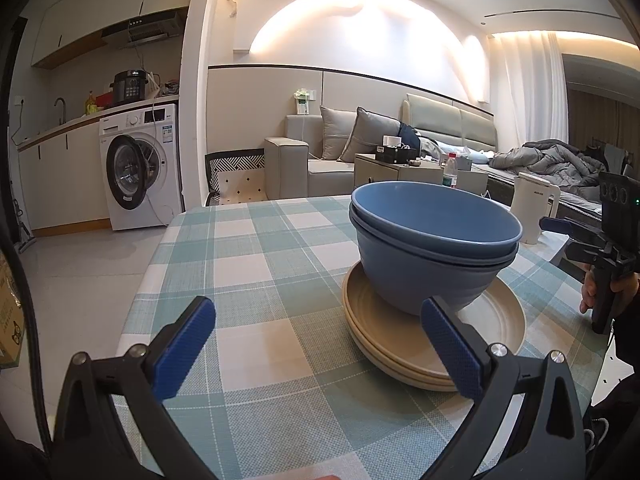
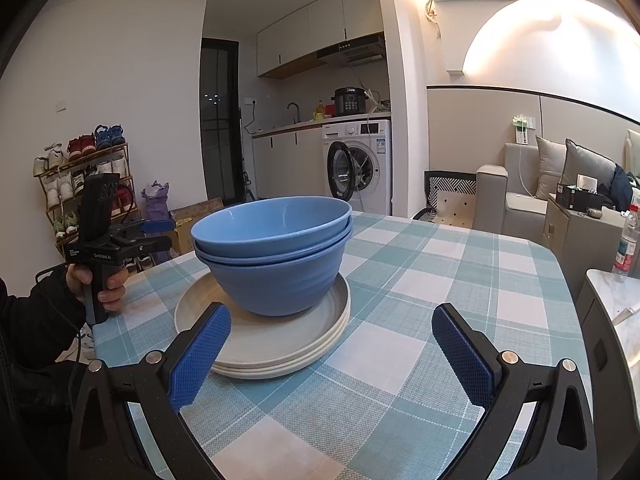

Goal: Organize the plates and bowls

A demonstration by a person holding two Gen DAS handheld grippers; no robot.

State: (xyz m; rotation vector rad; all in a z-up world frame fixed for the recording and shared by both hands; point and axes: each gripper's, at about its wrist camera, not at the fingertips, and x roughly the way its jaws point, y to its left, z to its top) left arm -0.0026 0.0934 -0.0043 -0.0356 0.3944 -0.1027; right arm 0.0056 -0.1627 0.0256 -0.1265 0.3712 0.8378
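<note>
Nested blue bowls stand on a stack of beige plates on the checked tablecloth. My left gripper is open, nothing between its fingers; its right pad sits close in front of the stack. In the right wrist view the left gripper is held in a hand to the left of the stack. My right gripper is open and empty, its left pad in front of the plates' near rim. Seen from the left wrist, the right gripper hovers to the right of the bowls.
The table carries a blue-and-white checked cloth. A white kettle stands behind the bowls at the table's far right. A plastic bottle stands on a side surface to the right. Behind are a washing machine and a sofa.
</note>
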